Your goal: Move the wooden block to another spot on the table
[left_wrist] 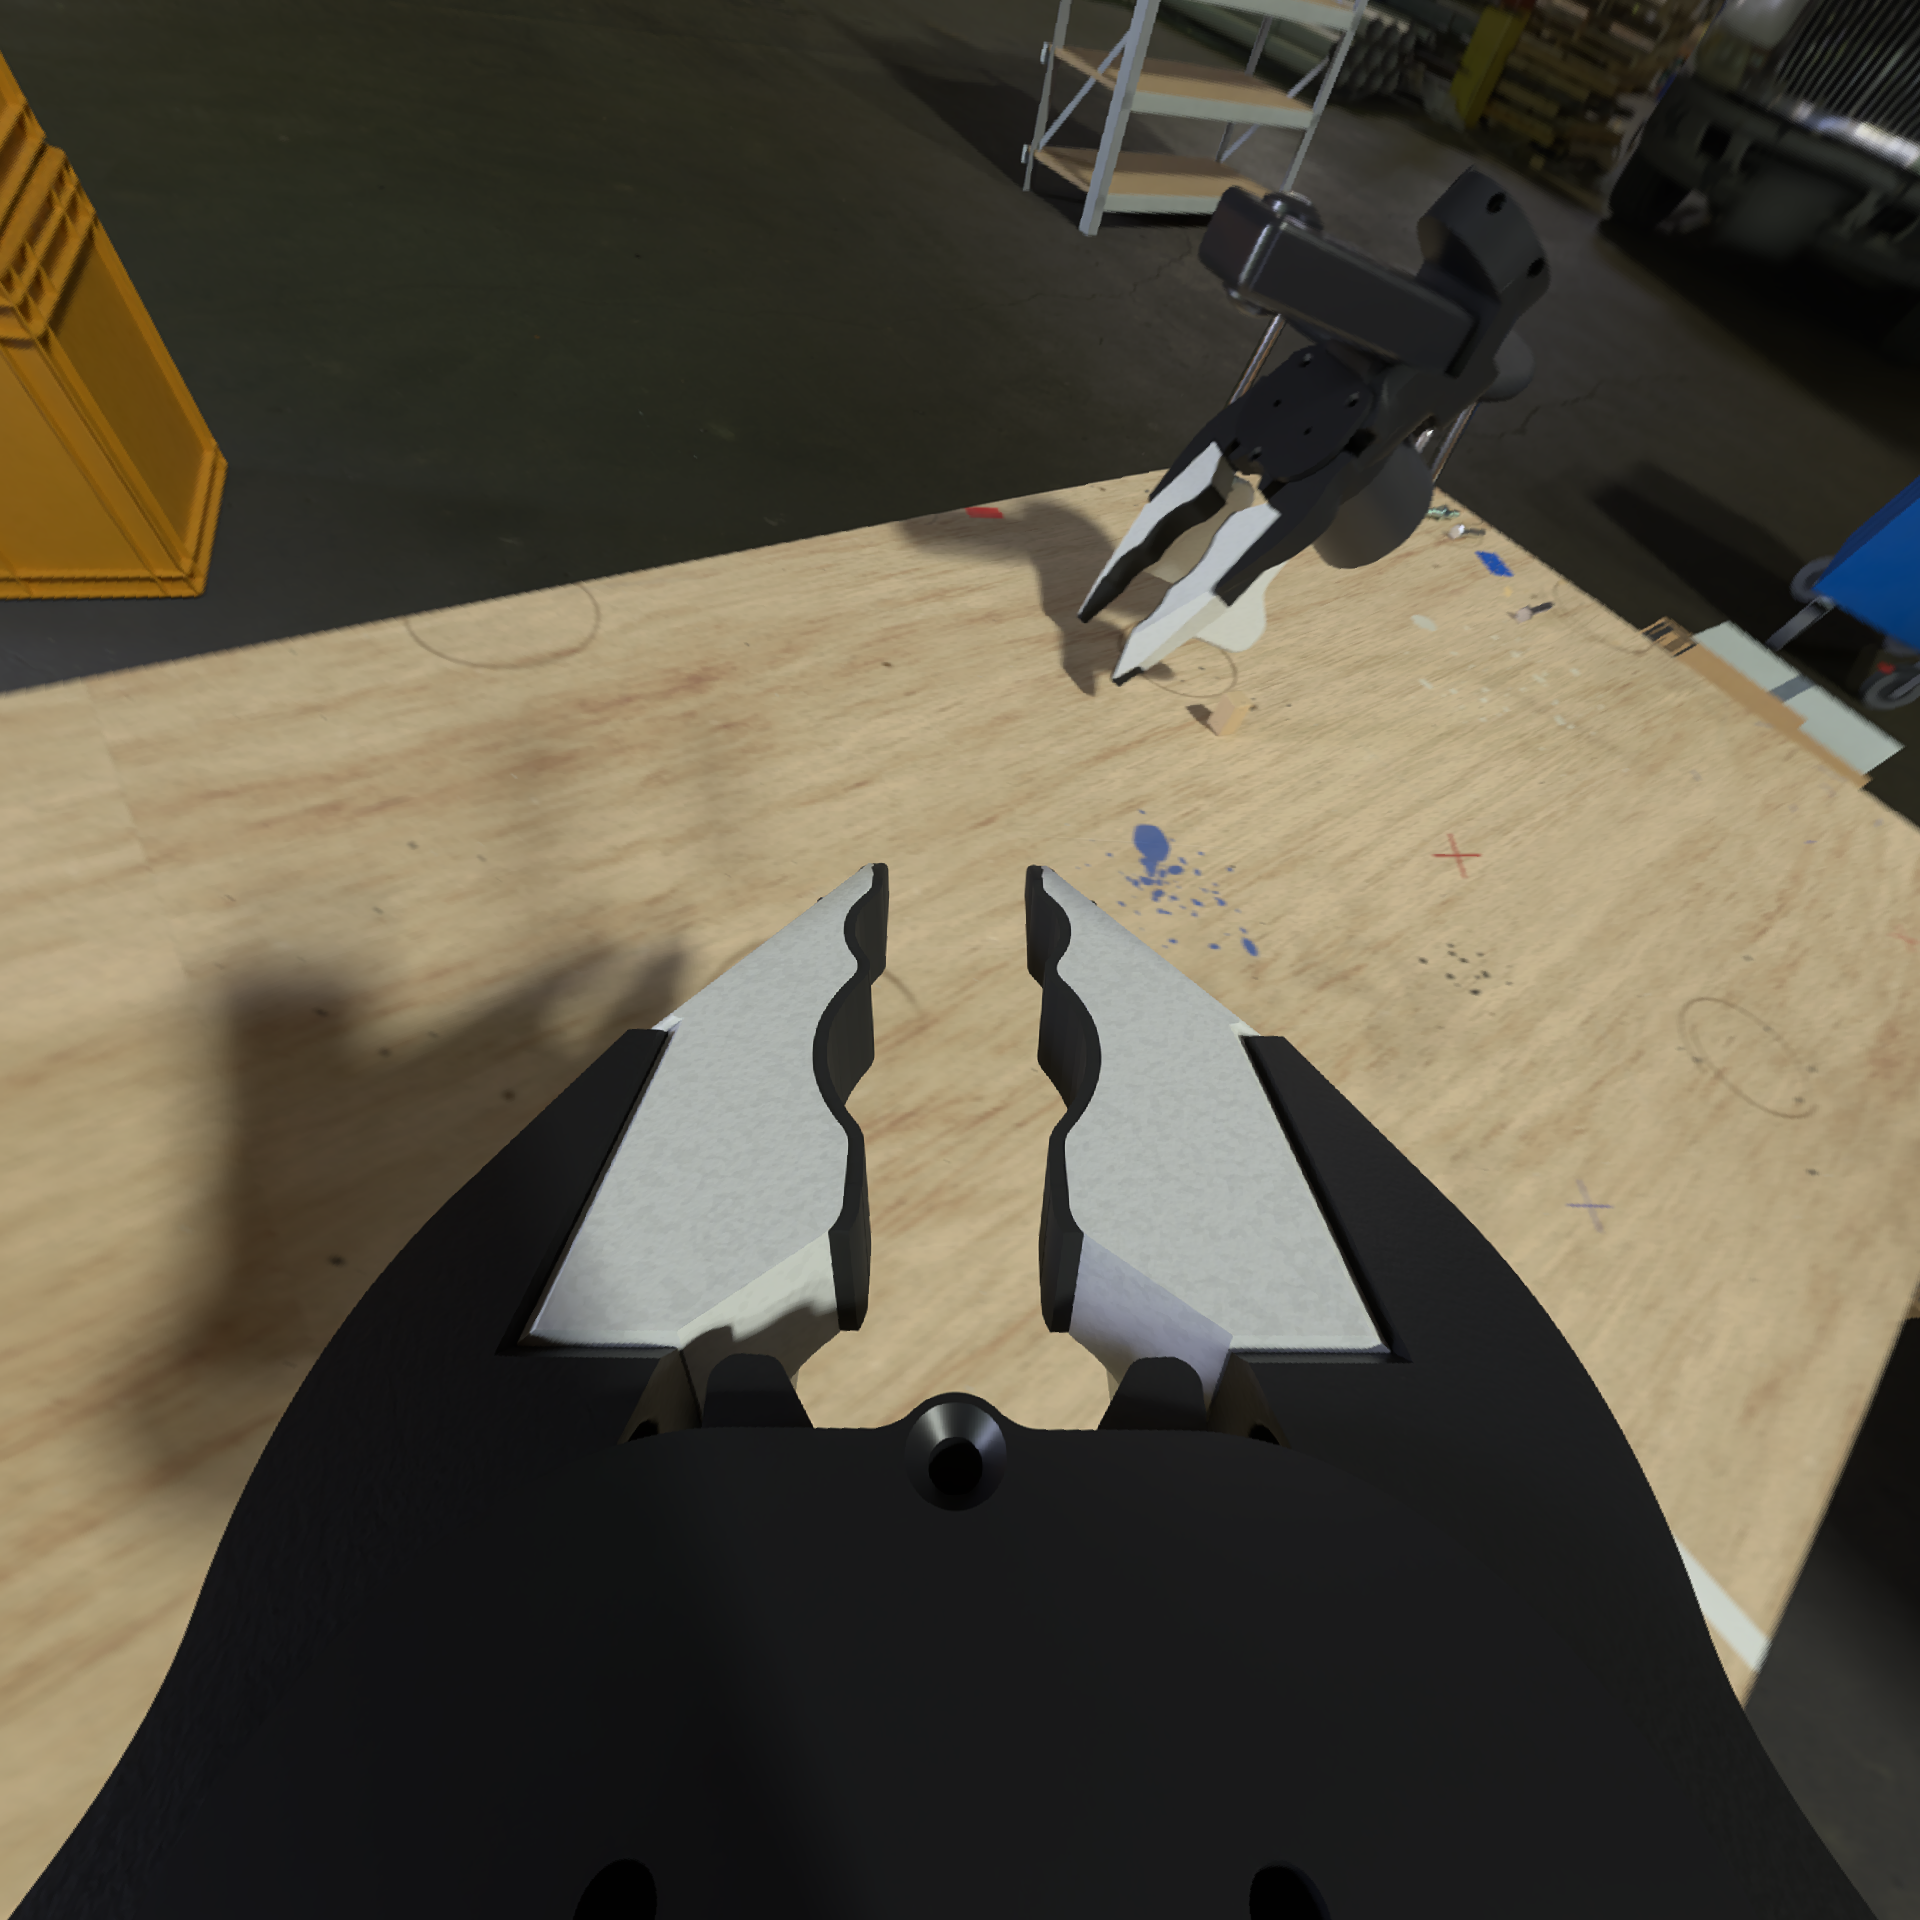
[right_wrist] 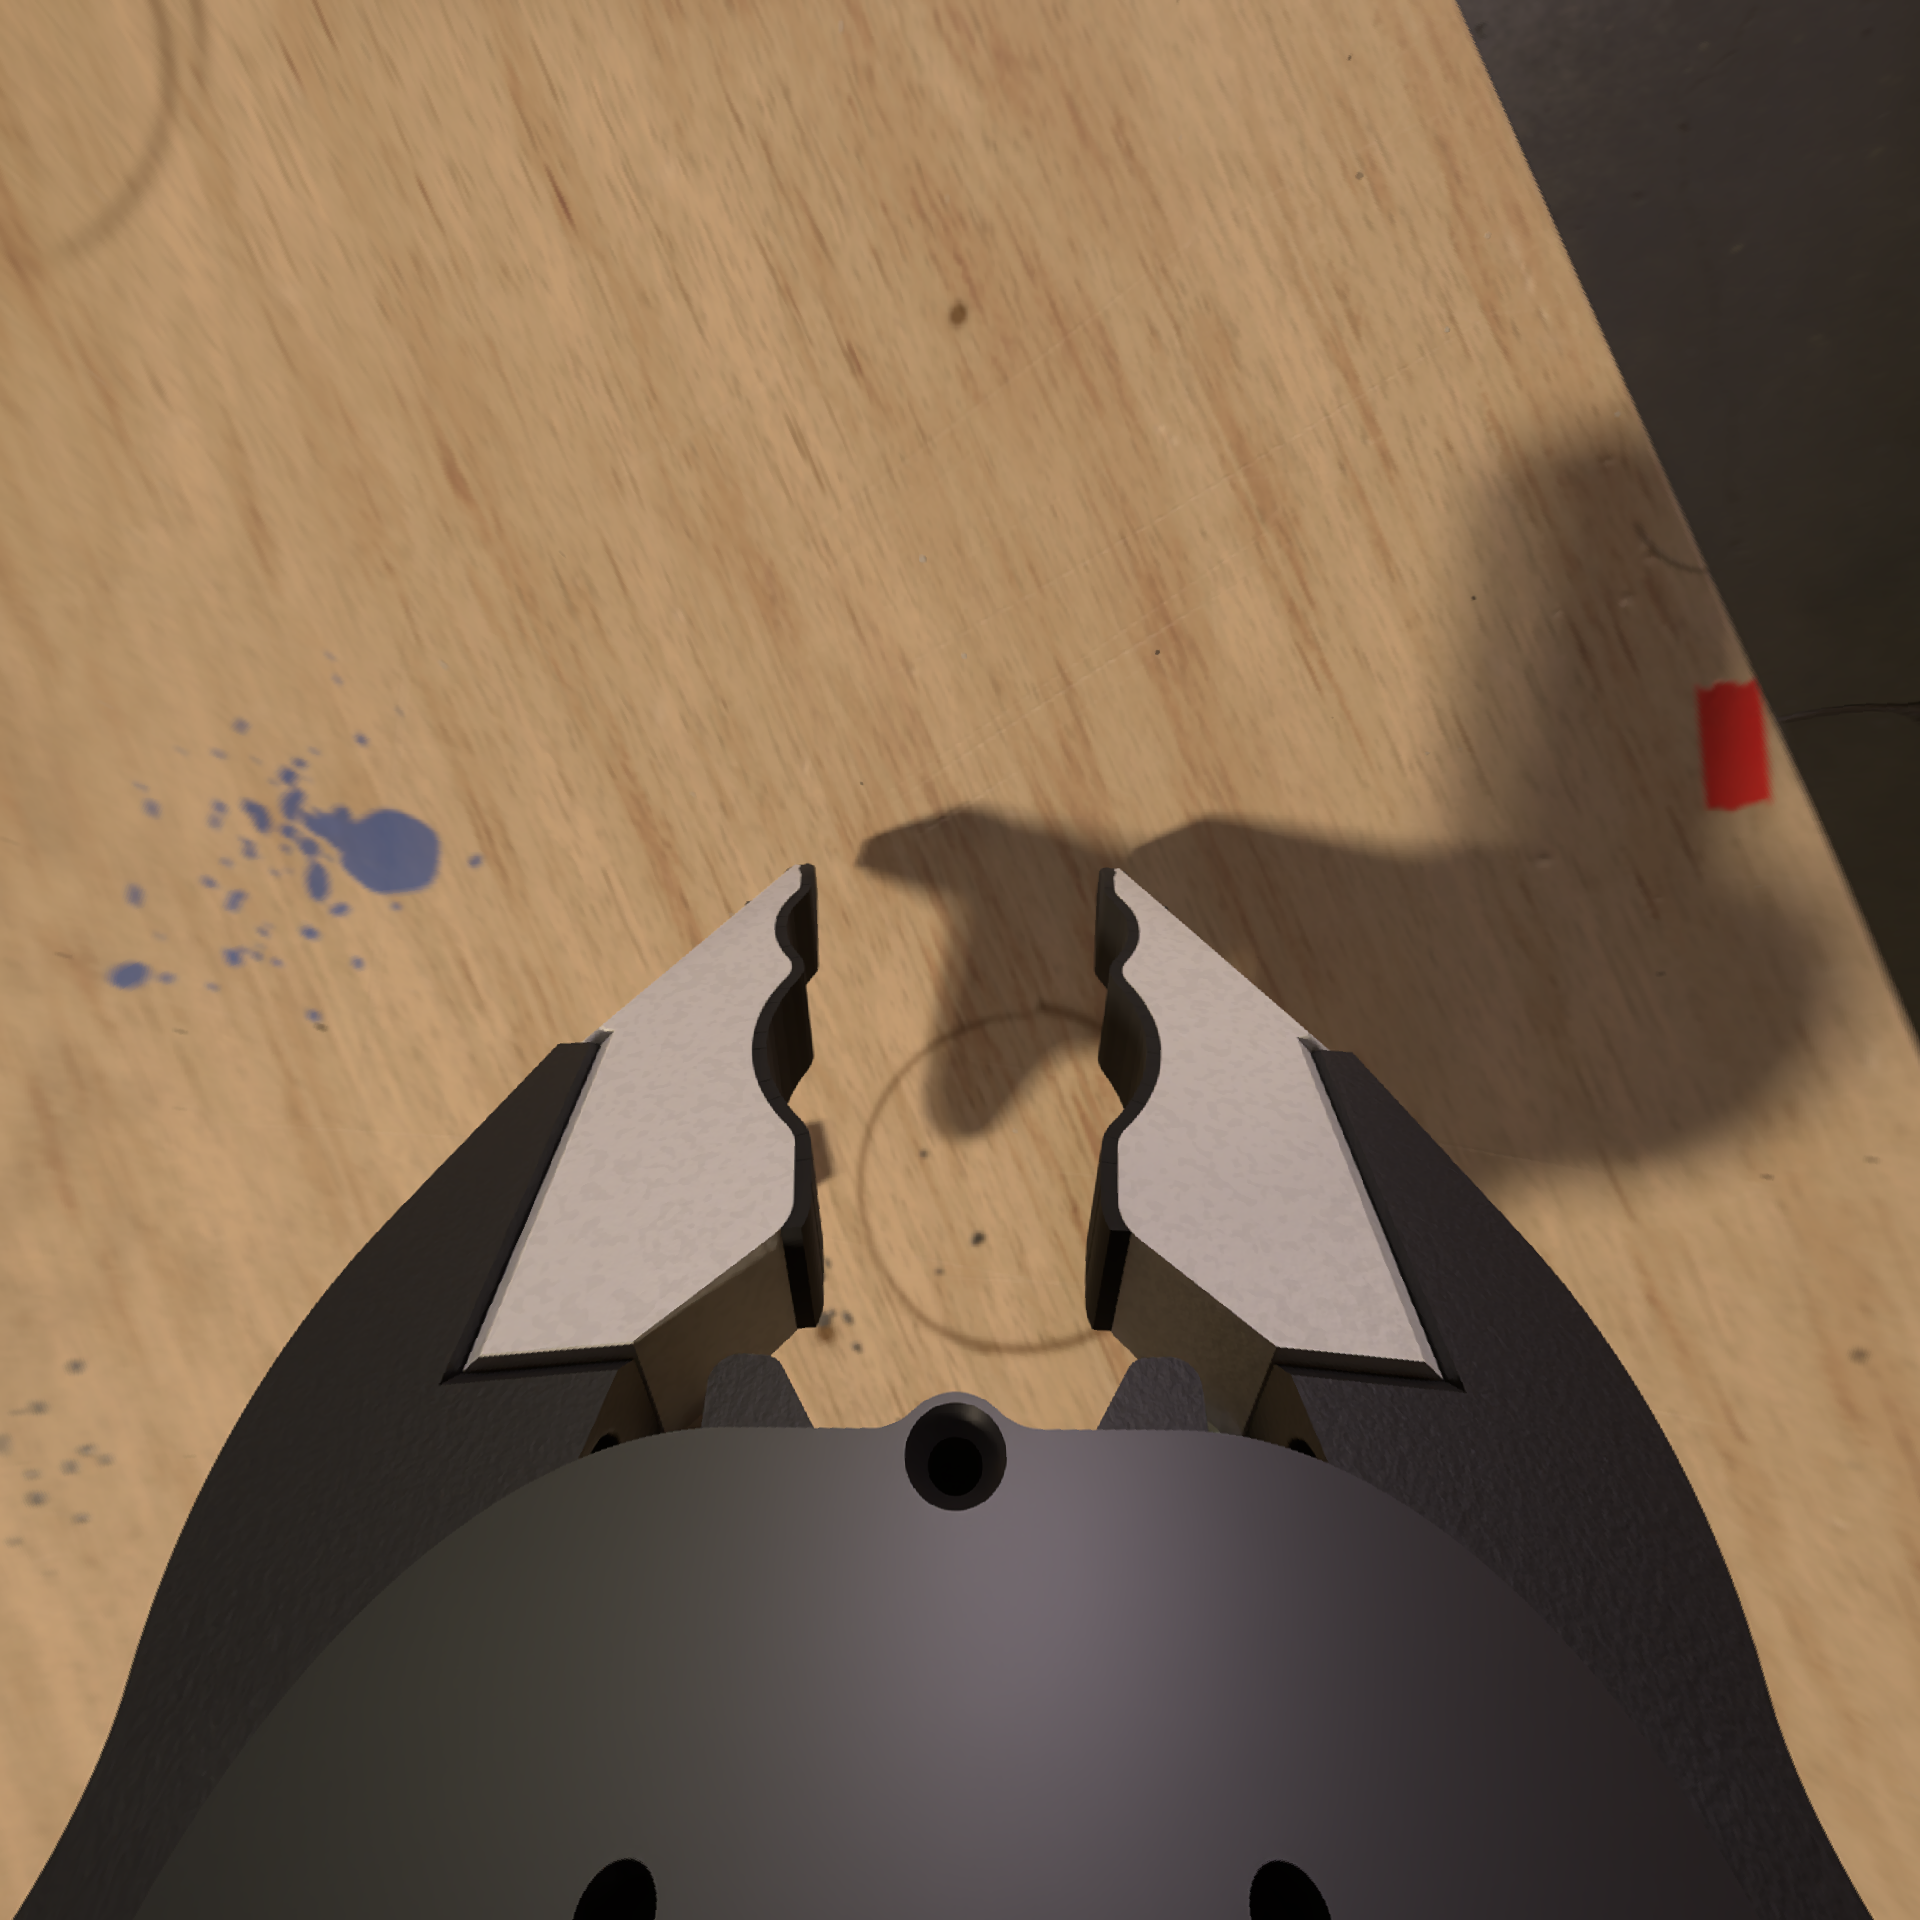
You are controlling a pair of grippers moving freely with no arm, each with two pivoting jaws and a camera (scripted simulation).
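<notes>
The wooden block [left_wrist: 1226, 717] is a small pale cube on the plywood table [left_wrist: 623, 810], far right in the left wrist view. My right gripper [left_wrist: 1103, 646] hovers just above and left of it, tilted down, jaws open and empty. In the right wrist view the right gripper [right_wrist: 958, 878] is open over a pencilled circle, and only a brown sliver of the block [right_wrist: 821, 1149] peeks out beside the left finger. My left gripper [left_wrist: 956, 878] is open and empty, low over the table's middle, well short of the block.
Blue paint splatter [left_wrist: 1153, 852] marks the table between the grippers. Red tape [right_wrist: 1733, 743] sits at the table edge. Small clutter [left_wrist: 1496, 566] lies at the far right corner. Off the table stand yellow crates [left_wrist: 83, 416], a shelf rack [left_wrist: 1174, 104] and a blue cart [left_wrist: 1870, 582].
</notes>
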